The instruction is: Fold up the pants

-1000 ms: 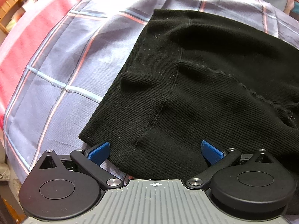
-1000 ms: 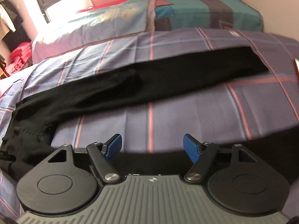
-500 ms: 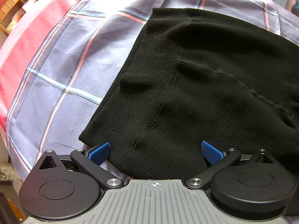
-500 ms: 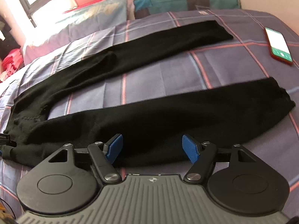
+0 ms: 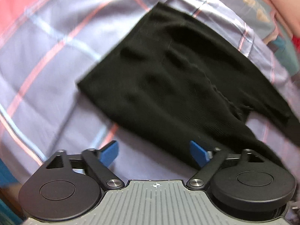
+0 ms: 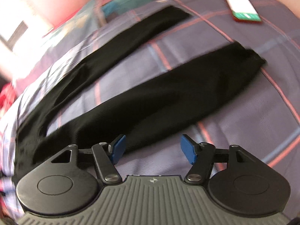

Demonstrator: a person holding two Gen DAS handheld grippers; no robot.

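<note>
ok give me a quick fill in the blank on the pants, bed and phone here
1. The pants are ____ in colour.
2. The two legs lie ____, with bare sheet between them.
3. Near the far leg's end a ____ lies on the bed.
4. Between the blue pads of the left tool shows mostly ____, not the pants' cloth.

Missing words: black; apart; phone; sheet

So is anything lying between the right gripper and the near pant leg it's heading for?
Nothing visible. The right gripper, jaws closing with nothing between them, looks onto bare bedsheet before the near leg. The phone lies far off, beyond both legs.
</note>
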